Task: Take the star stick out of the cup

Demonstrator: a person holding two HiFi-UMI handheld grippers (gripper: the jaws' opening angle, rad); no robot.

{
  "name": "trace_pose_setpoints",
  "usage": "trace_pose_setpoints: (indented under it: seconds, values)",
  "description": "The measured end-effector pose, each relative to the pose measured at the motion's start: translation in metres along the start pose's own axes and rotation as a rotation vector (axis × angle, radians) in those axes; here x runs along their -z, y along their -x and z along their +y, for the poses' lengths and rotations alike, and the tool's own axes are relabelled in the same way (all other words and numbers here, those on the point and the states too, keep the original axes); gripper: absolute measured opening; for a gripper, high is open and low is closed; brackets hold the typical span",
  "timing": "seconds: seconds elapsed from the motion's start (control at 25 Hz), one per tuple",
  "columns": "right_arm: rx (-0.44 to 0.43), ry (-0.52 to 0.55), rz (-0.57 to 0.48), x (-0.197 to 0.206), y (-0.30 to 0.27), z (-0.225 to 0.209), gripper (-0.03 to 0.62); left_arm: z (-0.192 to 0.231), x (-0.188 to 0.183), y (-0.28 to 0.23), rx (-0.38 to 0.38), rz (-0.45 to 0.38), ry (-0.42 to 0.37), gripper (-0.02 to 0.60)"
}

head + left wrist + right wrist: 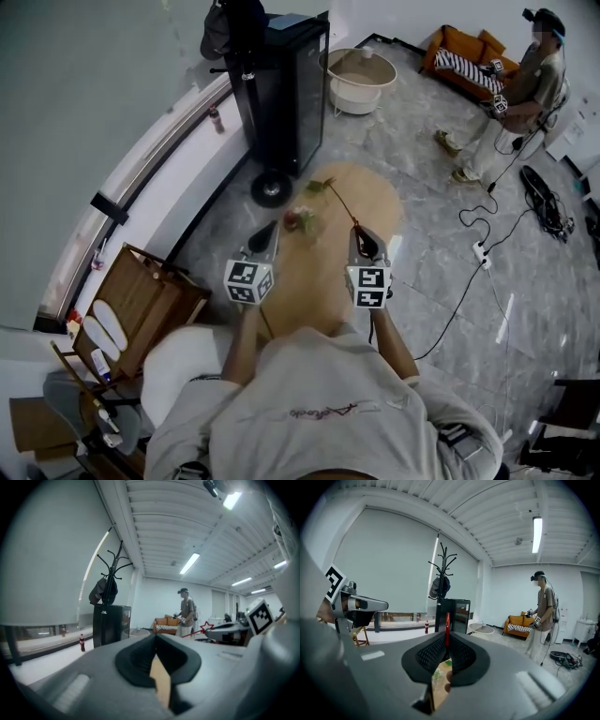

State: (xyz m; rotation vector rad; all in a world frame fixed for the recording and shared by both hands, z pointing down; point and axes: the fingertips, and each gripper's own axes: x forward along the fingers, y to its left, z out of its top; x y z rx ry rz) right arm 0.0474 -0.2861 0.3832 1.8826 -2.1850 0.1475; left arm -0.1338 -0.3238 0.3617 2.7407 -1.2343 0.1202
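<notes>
**A:** Well, both grippers are up over the round wooden table. Look at the right gripper: its jaws are pinched onto the star stick, a thin red rod standing straight up between the black pads in that gripper's own view.

**B:** And where does the stick run from there?

**A:** In the head view it runs forward from the right gripper's tips and slants a little to that gripper's left. The star is at the far end. It shows as a red outline in the left gripper view, ahead of the right gripper's nose.

**B:** What about the cup?

**A:** The cup stands on the table, left of the right gripper's tips and just ahead of the left gripper. From above, the stick passes to the cup's right, apart from it. I can't make out what the red and green bits inside the cup are.

**B:** Is the left gripper carrying anything?

**A:** No. Its pads are pressed together at the tips with nothing between them, and only the tan tabletop shows through the gap below.

**B:** Anyone else around?

**A:** Far beyond both grippers, a person stands by an orange sofa.
</notes>
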Motion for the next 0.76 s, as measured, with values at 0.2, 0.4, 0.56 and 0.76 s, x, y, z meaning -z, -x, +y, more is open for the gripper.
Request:
trace_pose_setpoints:
  seconds: [0.2,0.4,0.56,0.76]
  values:
    - [0.005,0.0,-0.003,0.0014,0.003,0.0029,0.018,-0.0023,0.0058,0.0006,0.014,0.015,-0.008,0.0]
    - [0.006,0.002,-0.001,0.0018,0.0056,0.0044,0.018,-0.0047,0.0054,0.0003,0.02,0.014,-0.007,0.0]
    - [0.006,0.004,0.001,0.0011,0.0066,0.0033,0.017,-0.0058,0.0046,-0.0009,0.024,0.015,-0.007,0.0]
    - [0.013,0.008,0.001,0.0027,0.0086,0.0031,0.018,-0.0072,0.0067,0.001,0.028,0.015,-0.01,0.0]
